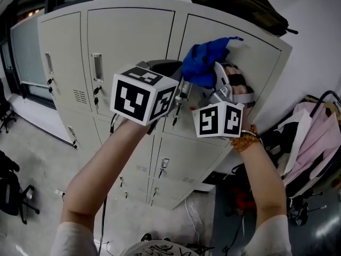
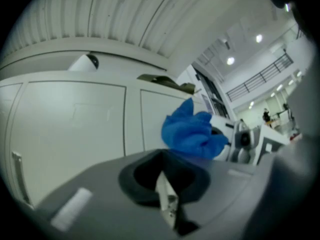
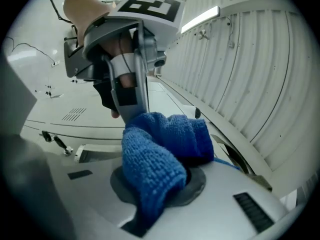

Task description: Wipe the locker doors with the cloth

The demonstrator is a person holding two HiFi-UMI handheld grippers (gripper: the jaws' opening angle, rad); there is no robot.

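Observation:
A blue cloth (image 1: 204,63) is bunched against the upper right locker door (image 1: 261,63) of a cream locker bank. My right gripper (image 1: 213,84) is shut on the cloth (image 3: 160,154), which spills over its jaws (image 3: 160,184). Just left of it, my left gripper (image 1: 178,84) is raised toward the seam between two doors, shut with nothing in it (image 2: 165,184). The left gripper view shows the cloth (image 2: 192,134) and the right gripper (image 2: 240,141) to the right, in front of a plain door (image 2: 75,124). In the right gripper view the left gripper (image 3: 130,79) hangs right behind the cloth.
A dark green bag (image 1: 240,4) lies on top of the lockers. Keys hang from locks (image 1: 97,92) on the left doors. Pink clothes on a rack (image 1: 314,137) stand at the right. A black chair (image 1: 10,191) stands on the floor at the left.

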